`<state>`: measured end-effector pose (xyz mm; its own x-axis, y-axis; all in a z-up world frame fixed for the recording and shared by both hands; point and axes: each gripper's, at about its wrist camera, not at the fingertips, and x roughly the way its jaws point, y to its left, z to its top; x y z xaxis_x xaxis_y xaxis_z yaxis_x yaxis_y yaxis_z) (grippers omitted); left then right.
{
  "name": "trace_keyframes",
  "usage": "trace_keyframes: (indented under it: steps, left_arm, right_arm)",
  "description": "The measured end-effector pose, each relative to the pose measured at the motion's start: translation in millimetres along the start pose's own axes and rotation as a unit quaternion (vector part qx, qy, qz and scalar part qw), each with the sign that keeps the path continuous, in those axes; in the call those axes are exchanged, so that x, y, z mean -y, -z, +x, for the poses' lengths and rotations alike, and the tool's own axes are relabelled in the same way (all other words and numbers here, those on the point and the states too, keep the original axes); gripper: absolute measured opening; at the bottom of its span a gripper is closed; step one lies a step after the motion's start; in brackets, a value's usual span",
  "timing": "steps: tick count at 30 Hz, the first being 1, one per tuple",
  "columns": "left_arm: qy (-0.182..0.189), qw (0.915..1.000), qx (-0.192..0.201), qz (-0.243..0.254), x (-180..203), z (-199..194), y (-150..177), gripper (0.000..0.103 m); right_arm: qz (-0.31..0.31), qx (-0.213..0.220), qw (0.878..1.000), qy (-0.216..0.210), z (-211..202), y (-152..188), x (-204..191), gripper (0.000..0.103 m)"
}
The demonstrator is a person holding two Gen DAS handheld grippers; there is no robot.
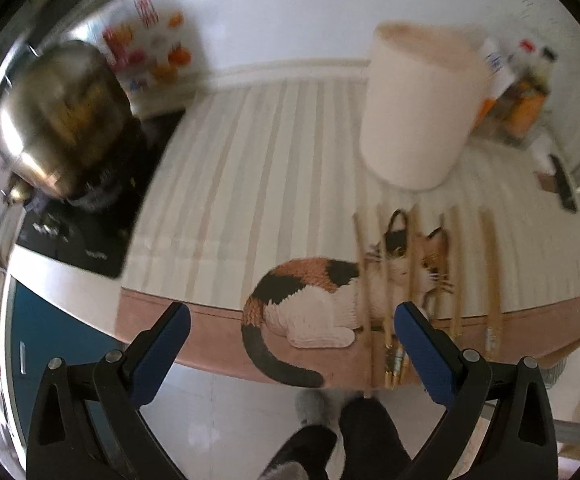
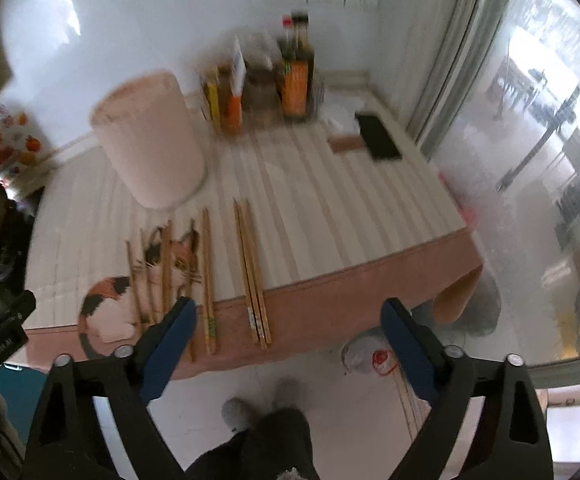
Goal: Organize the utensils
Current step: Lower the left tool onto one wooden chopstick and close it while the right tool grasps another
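Observation:
Several wooden chopsticks (image 1: 386,280) lie side by side on a striped mat (image 1: 249,160) printed with a calico cat, their ends reaching the mat's pink front border. In the right wrist view a pair of chopsticks (image 2: 253,276) lies right of a single one (image 2: 208,280), and more cross the cat's head. A tall cream container (image 1: 414,112) (image 2: 149,140) stands upright behind them. My left gripper (image 1: 293,312) hangs open above the front edge, left of the chopsticks. My right gripper (image 2: 289,304) is open too, above the ends of the pair, holding nothing.
A steel kettle (image 1: 57,112) sits on a black cooktop (image 1: 89,220) at the left. Condiment bottles (image 2: 294,76) and a black phone (image 2: 378,136) stand at the back right. A window (image 2: 530,160) is on the right. The person's slippered feet (image 2: 249,412) are below the table edge.

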<state>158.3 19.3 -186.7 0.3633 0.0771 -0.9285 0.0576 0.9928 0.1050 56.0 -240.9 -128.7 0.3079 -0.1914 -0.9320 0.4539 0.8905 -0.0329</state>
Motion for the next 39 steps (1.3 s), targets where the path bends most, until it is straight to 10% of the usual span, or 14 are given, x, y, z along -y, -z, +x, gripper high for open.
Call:
trace_keyframes:
  steps: [4, 11, 16, 21, 27, 30, 39]
  left_arm:
    - [0.008, 0.9986, -0.05, -0.016, 3.4, 53.1, -8.1, 0.102]
    - [0.075, 0.9856, -0.138, -0.063, 19.2, 123.3, -14.9, 0.06]
    - [0.065, 0.9825, -0.167, -0.05, 39.9, 150.8, -18.5, 0.06]
    - [0.04, 0.9827, -0.179, -0.028, 58.0, 165.7, -14.7, 0.058]
    - [0.047, 0.9839, -0.171, -0.018, 64.6, 171.6, -12.4, 0.013]
    - [0.036, 0.9854, -0.166, -0.001, 65.7, 173.7, -13.8, 0.006]
    - [0.037, 0.9862, -0.161, 0.009, 57.9, 189.3, -21.3, 0.006]
  right_arm:
    - [-0.004, -0.035, 0.999, 0.002, 56.6, -8.1, 1.2, 0.085]
    - [-0.019, -0.104, 0.994, -0.034, 145.5, -31.8, -3.2, 0.069]
    - [-0.033, -0.149, 0.986, -0.063, 190.3, -46.7, -4.7, 0.06]
    - [-0.038, -0.187, 0.978, -0.088, 225.9, -59.8, -2.3, 0.054]
    - [-0.052, -0.211, 0.97, -0.108, 250.9, -75.4, -14.6, 0.052]
    - [-0.064, -0.221, 0.967, -0.11, 262.2, -78.7, -23.9, 0.05]
    - [-0.102, -0.22, 0.969, -0.054, 277.0, -77.7, -40.6, 0.007]
